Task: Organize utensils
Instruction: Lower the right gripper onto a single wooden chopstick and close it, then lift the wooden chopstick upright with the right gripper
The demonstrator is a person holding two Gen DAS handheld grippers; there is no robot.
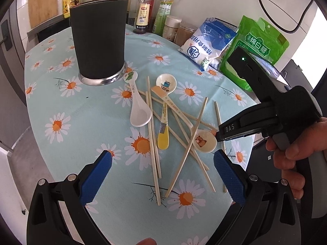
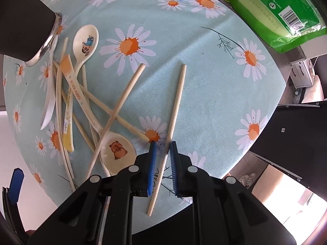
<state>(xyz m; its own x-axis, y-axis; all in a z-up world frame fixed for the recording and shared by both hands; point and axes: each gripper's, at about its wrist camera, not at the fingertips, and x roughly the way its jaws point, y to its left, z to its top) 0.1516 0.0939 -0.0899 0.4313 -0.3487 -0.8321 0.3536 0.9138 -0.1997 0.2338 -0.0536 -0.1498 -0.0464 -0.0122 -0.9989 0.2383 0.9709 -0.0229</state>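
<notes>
The right gripper [image 2: 162,149] points almost straight down over the bench [image 2: 204,94], its blue pads drawn in around a lone chopstick [image 2: 177,100] that lies apart from the tangle of spoons and chopsticks to its left. A narrow gap shows between the pads in the right wrist view, and the stick blurs where it meets the right-hand pad, so whether both pads bear on it cannot be seen directly. The jaws read as all but closed, which suggests a pinch on the stick. The left gripper [image 1: 162,171] hovers wide open and empty above the pile.

The step in hand appears to be lifting this chopstick for the dark utensil holder [image 1: 100,47] standing at the far side of the cloth. The grip sits low on the shaft, near the end closest to the camera, so the long free end may droop or swing; a slow, level lift would help, then tipping the stick upright before lowering it into the holder.

The holder's inside is hidden, and the capybara spoon [image 2: 117,151] is partly covered by crossing chopsticks.
</notes>
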